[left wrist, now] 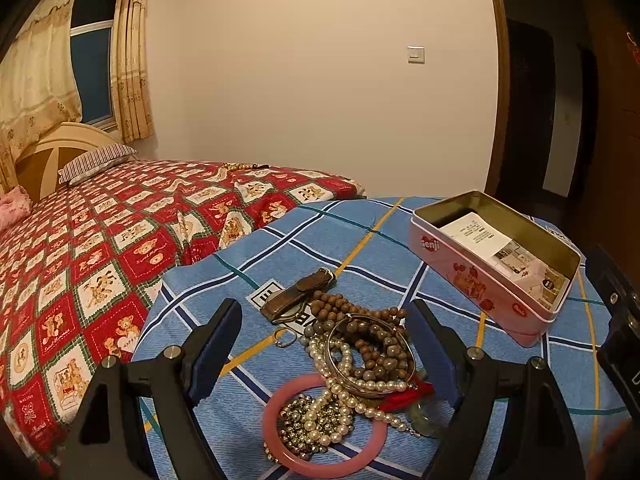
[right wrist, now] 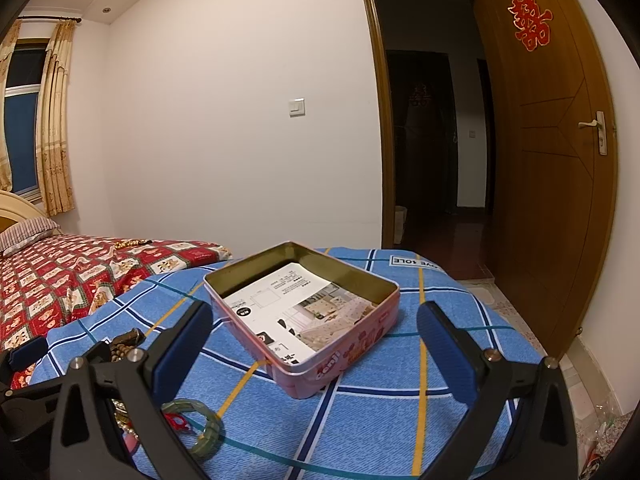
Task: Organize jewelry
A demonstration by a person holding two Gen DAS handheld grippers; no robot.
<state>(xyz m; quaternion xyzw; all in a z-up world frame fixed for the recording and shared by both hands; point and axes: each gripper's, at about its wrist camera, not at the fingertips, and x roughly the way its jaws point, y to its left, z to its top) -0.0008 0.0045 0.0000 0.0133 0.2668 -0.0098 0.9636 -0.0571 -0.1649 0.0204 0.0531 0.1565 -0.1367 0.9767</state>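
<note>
The left gripper (left wrist: pixel 324 340) has its jaws spread wide and holds nothing; between them, below, lies the jewelry pile (left wrist: pixel 352 364) on the blue plaid cloth (left wrist: pixel 224 280) that covers a rounded surface beside the bed (left wrist: pixel 100 232). In the pile a pink bangle (left wrist: pixel 280 436) lies flat at the near end, with a pearl strand (left wrist: pixel 344 396) and a clump of small metallic beads (left wrist: pixel 298 428) across its opening. A silver bangle (left wrist: pixel 340 364) and brown wooden beads (left wrist: pixel 360 316) sit just beyond, tangled together. A brown leather strap (left wrist: pixel 298 294) lies at the far end, its long axis running from near left to far right. A small ring (left wrist: pixel 285 338) rests just left of the pile.

The right gripper (right wrist: pixel 316 340) also hovers with jaws spread and empty, the pink tin (right wrist: pixel 344 354) between and beyond them. The tin is open, turned diagonally with one corner toward the camera, and a printed sheet (right wrist: pixel 296 312) lies inside. A green bangle (right wrist: pixel 210 432) lies flat near the left finger. In the left view the tin's long axis runs from far left to near right, to the right of the pile and apart from it.
</note>
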